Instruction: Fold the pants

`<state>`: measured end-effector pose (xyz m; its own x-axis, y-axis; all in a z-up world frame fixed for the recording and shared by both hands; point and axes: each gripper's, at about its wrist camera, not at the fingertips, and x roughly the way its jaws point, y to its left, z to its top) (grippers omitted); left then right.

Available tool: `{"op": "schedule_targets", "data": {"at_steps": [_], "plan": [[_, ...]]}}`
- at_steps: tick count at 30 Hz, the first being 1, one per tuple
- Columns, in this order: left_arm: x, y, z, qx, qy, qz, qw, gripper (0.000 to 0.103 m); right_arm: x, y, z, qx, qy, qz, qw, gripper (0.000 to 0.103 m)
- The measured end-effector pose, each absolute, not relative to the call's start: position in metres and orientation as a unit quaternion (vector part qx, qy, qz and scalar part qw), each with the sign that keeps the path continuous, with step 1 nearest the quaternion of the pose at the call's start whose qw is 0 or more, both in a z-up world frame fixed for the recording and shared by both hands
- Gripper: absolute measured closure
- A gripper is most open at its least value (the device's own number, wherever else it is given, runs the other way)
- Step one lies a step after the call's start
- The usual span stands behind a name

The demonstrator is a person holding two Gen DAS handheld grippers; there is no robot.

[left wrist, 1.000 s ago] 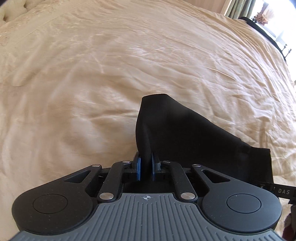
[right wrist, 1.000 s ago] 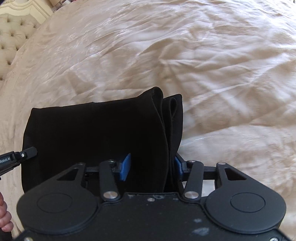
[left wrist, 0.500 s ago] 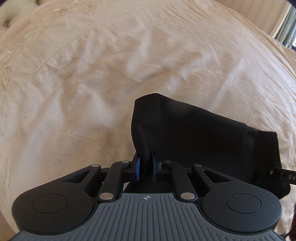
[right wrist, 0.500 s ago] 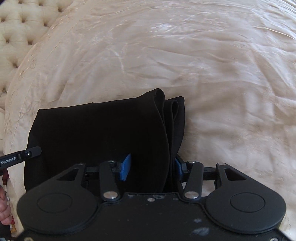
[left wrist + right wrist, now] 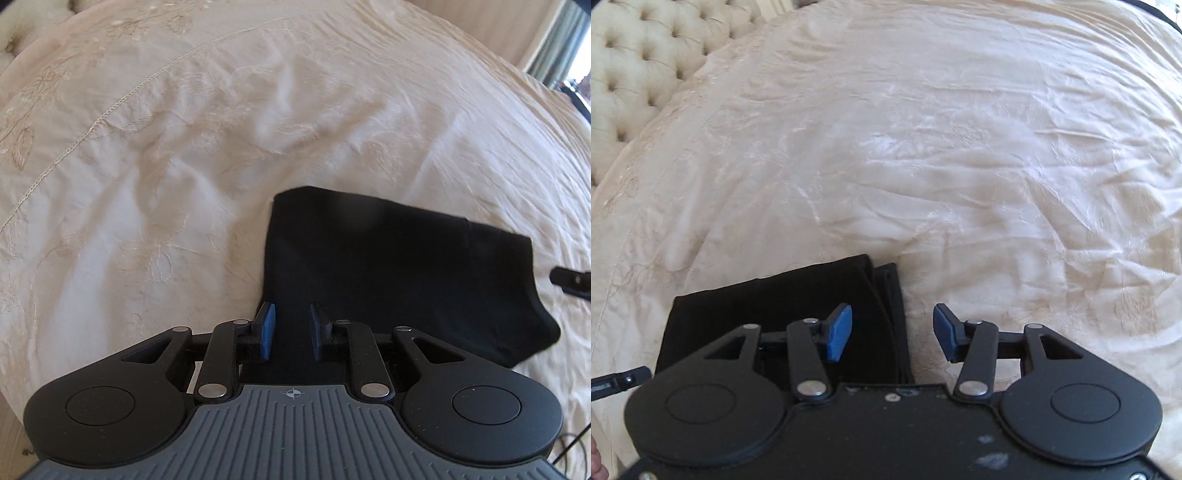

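Note:
The black pants lie folded into a flat rectangle on the cream bedspread. My left gripper is open, its blue pads apart, with the pants' near left edge between them. In the right wrist view the folded pants lie flat with stacked layer edges on their right side. My right gripper is open wide over the pants' right edge, with the left pad above the cloth and the right pad over the bedspread.
A tufted cream headboard stands at the upper left of the right wrist view. Curtains and a window show at the far right. The other gripper's tip shows beside the pants; likewise a tip at the left.
Both grippers have opened and let go of the pants, which have dropped from a raised drape to lie flat on the bed. Both views have shifted toward the headboard side.

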<state>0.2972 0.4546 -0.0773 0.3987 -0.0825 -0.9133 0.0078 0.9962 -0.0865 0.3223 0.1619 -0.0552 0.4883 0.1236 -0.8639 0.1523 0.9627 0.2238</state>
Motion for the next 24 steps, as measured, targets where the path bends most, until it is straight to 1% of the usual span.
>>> {"op": "schedule_targets", "data": {"at_steps": [1, 2, 3, 5, 6, 8, 10, 11, 12, 14, 18, 19, 24], "plan": [[0.29, 0.45, -0.08, -0.02, 0.55, -0.039, 0.834, 0.083, 0.317, 0.172, -0.054, 0.122, 0.508, 0.006, 0.853, 0.071], [0.286, 0.446, -0.085, -0.006, 0.556, -0.049, 0.83, 0.083, 0.313, 0.181, -0.057, 0.107, 0.517, 0.019, 0.849, 0.094], [0.283, 0.445, -0.091, 0.006, 0.561, -0.051, 0.826, 0.083, 0.309, 0.189, -0.063, 0.093, 0.53, 0.026, 0.843, 0.1], [0.277, 0.445, -0.104, 0.031, 0.561, -0.047, 0.826, 0.083, 0.303, 0.197, -0.084, 0.065, 0.557, 0.013, 0.828, 0.101], [0.275, 0.446, -0.11, 0.04, 0.563, -0.047, 0.824, 0.083, 0.3, 0.196, -0.097, 0.06, 0.575, 0.001, 0.816, 0.103], [0.277, 0.447, -0.115, 0.044, 0.57, -0.05, 0.819, 0.083, 0.292, 0.193, -0.116, 0.077, 0.601, -0.017, 0.796, 0.103], [0.278, 0.448, -0.107, 0.04, 0.566, -0.044, 0.822, 0.083, 0.29, 0.192, -0.111, 0.084, 0.593, -0.019, 0.8, 0.103], [0.278, 0.446, -0.1, 0.04, 0.561, -0.041, 0.826, 0.083, 0.29, 0.194, -0.104, 0.084, 0.585, -0.014, 0.806, 0.101], [0.276, 0.445, -0.094, 0.041, 0.555, -0.038, 0.83, 0.083, 0.287, 0.194, -0.096, 0.085, 0.575, -0.006, 0.814, 0.093], [0.269, 0.441, -0.079, 0.033, 0.545, -0.033, 0.837, 0.083, 0.281, 0.195, -0.076, 0.084, 0.555, 0.004, 0.828, 0.086], [0.25, 0.429, -0.05, -0.005, 0.539, -0.027, 0.842, 0.08, 0.262, 0.197, -0.04, 0.085, 0.523, 0.009, 0.848, 0.081], [0.243, 0.424, -0.042, -0.012, 0.538, -0.023, 0.842, 0.076, 0.255, 0.197, -0.032, 0.085, 0.518, 0.009, 0.851, 0.08], [0.209, 0.4, -0.011, -0.018, 0.527, -0.02, 0.85, 0.072, 0.212, 0.198, -0.001, 0.082, 0.499, 0.002, 0.863, 0.077]]}}
